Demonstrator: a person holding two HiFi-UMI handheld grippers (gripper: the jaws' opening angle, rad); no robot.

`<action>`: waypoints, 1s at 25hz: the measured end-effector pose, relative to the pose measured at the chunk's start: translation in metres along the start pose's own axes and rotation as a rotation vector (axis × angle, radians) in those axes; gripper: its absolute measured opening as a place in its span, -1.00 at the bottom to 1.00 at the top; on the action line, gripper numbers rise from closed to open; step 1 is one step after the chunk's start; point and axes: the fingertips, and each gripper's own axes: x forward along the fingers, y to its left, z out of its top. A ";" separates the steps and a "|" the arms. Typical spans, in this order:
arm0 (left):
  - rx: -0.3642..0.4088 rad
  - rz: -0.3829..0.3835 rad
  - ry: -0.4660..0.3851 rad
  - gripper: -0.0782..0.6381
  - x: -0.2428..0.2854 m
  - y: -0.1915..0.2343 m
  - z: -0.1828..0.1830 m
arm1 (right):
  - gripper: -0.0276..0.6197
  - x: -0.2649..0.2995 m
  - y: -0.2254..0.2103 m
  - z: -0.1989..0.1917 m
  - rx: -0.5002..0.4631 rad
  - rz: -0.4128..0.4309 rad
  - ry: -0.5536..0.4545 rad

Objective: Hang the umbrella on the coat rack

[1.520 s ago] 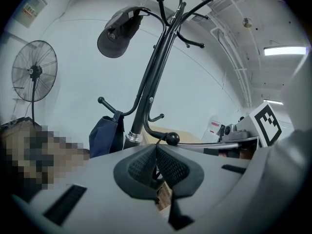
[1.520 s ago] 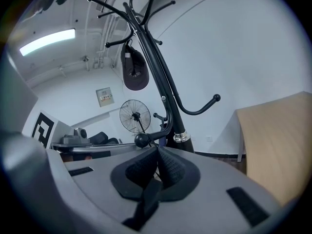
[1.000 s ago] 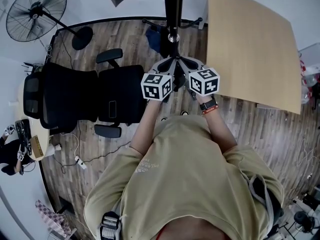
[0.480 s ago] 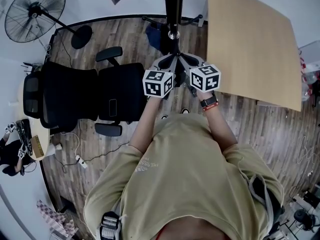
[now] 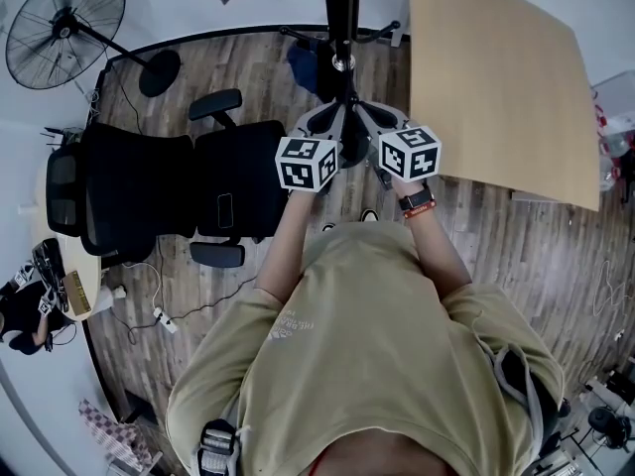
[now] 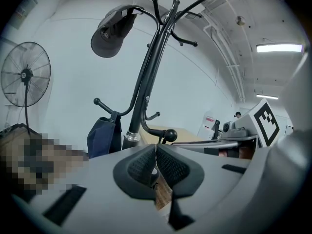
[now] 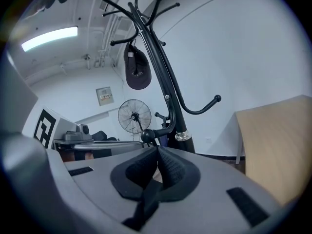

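Note:
The black coat rack (image 5: 342, 13) stands just ahead of me, its pole (image 6: 146, 89) rising to curved hooks. A dark blue folded thing (image 6: 103, 134), apparently the umbrella, hangs from a low hook on the rack's left side and shows as a blue patch (image 5: 304, 71) by the base. My left gripper (image 6: 156, 152) is shut, pads together with nothing between them. My right gripper (image 7: 158, 152) is shut and empty too. Both are held side by side close to the rack's lower pole, and their marker cubes (image 5: 308, 164) (image 5: 410, 154) are almost level.
A dark cap (image 6: 113, 29) hangs from an upper hook. A black office chair (image 5: 169, 191) stands to my left, and a standing fan (image 5: 64, 23) is at the far left. A large wooden tabletop (image 5: 496, 77) is on the right. Cables lie on the wood floor (image 5: 149, 310).
Both grippers have edged slightly forward toward the rack, and the left cube has drifted a little left. Both stay shut and empty.

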 end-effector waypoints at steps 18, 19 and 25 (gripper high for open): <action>0.064 0.081 -0.138 -0.71 -0.049 -0.005 0.029 | -0.87 -0.043 0.016 0.034 -0.089 -0.157 -0.161; 0.079 0.082 -0.148 -0.71 -0.052 -0.007 0.031 | -0.87 -0.047 0.018 0.036 -0.101 -0.169 -0.176; 0.122 0.121 -0.256 -0.71 -0.071 -0.009 0.049 | -0.87 -0.065 0.024 0.048 -0.142 -0.219 -0.255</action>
